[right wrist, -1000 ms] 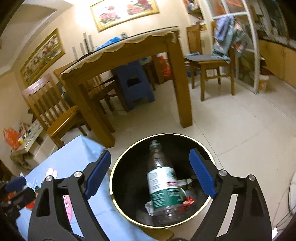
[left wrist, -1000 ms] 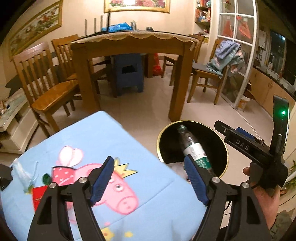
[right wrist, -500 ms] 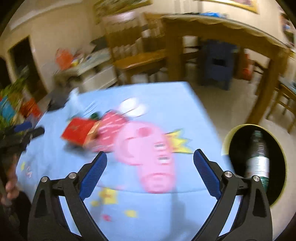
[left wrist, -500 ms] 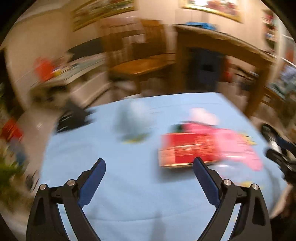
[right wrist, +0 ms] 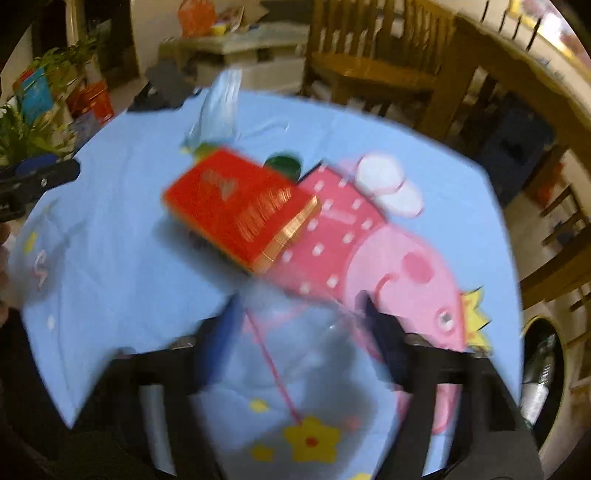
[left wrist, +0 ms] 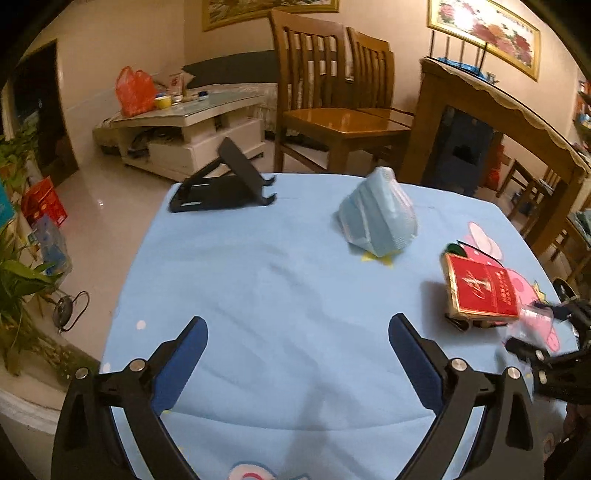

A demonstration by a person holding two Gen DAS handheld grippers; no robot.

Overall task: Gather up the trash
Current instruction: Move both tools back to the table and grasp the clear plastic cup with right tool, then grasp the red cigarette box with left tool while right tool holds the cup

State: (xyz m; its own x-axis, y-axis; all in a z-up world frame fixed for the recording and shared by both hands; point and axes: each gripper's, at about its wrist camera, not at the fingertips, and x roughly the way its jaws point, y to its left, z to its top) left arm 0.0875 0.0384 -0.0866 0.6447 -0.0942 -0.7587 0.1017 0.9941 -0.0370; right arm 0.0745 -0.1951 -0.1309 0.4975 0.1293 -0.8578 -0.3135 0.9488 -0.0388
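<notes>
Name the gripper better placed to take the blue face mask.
Left gripper: just opening, empty, facing the blue face mask; the right gripper has just been closing around a clear wrapper.

Warm, dim indoor light, your left wrist view sharp, glare on a framed picture (left wrist: 484, 31), fisheye bending at black corners, your right wrist view smeared by motion blur, soft shadows on the tablecloth (left wrist: 295, 280).

Wide bare blue tablecloth (left wrist: 280, 295) lay open ahead of the left gripper (left wrist: 297, 354). A crumpled blue mask (left wrist: 378, 212) blocked the far right, a black stand (left wrist: 225, 184) the far left edge, a red box (left wrist: 480, 291) the right side.
</notes>
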